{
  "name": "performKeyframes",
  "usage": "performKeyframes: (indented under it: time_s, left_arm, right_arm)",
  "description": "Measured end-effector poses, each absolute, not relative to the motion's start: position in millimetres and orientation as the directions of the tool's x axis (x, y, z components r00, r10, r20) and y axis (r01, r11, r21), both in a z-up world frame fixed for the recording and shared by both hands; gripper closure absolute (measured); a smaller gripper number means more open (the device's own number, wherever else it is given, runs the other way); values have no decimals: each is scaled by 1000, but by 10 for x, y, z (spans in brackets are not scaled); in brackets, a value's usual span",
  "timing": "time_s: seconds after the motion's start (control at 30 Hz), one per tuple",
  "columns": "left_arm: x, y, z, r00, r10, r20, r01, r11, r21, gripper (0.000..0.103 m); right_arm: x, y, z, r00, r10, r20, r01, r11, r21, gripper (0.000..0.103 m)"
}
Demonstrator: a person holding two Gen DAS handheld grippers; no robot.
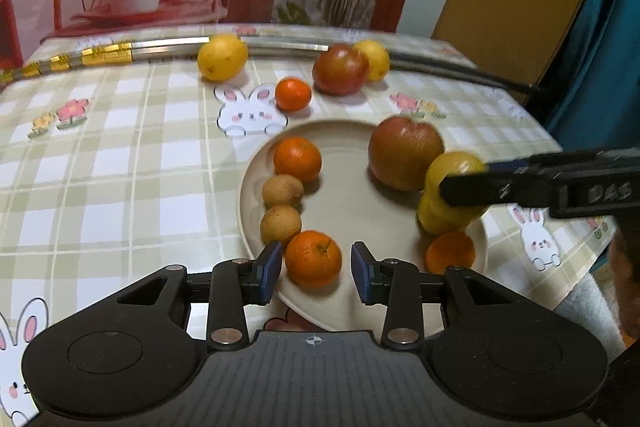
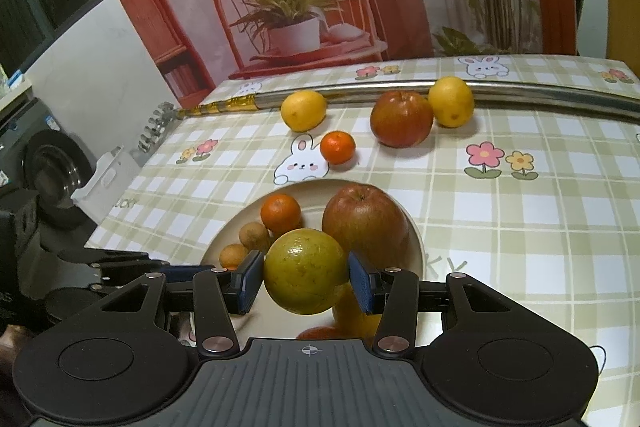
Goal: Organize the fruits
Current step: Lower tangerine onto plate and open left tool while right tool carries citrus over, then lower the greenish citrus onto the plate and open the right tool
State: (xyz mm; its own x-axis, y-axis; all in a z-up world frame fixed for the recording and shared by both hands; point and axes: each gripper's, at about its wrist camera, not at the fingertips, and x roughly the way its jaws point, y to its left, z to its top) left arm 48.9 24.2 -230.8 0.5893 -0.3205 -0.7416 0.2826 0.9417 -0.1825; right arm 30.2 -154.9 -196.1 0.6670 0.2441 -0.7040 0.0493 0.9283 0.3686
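A beige plate (image 1: pixel 352 215) holds a red apple (image 1: pixel 404 153), tangerines (image 1: pixel 297 159), two small brown fruits (image 1: pixel 282 190) and a yellow fruit. My left gripper (image 1: pixel 314 273) is open, its pads either side of a tangerine (image 1: pixel 313 258) at the plate's near rim, not touching it. My right gripper (image 2: pixel 306 283) is shut on a yellow-green lemon (image 2: pixel 305 271) and holds it above the plate (image 2: pixel 416 251), in front of the apple (image 2: pixel 362 221). It shows in the left wrist view (image 1: pixel 454 169) over the plate's right side. Another lemon lies under it.
On the checked tablecloth behind the plate lie two lemons (image 2: pixel 303 110), (image 2: pixel 451 101), a red apple (image 2: pixel 401 119) and a tangerine (image 2: pixel 337 147). A metal rail (image 2: pixel 520 93) runs along the table's far side. The table's left edge (image 2: pixel 120 199) drops to appliances.
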Motion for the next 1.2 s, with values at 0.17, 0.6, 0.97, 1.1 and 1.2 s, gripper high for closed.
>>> performKeyframes:
  time_s: [0.17,0.6,0.97,1.1,1.2]
  left_arm:
    - [377,343,-2164,651,-299,-698,244,953,-180,63]
    - [233,615,-2042,706,-242,-665,136,969,-208,63]
    - [208,651,-2085,707,-226,-670,101,970,-221,63]
    - [215,637,-2098,701,-225,-677,101,971,-217,63]
    - [205,620,-2099,700,-224,-678,107,972,-211,63]
  right_arm:
    - [310,-1470,-1989,644,254,-721,27,935,354,60]
    - [435,-1081,-2125,541,284,-792,-78,954,288,60]
    - [502,-830,-2227,488,312,-815,-177,950,258,60]
    - [516,-806,-2250,484,322,-813,-188,946,263,60]
    - [517,-818,-2254,486,329,-809,-185,944,273,59]
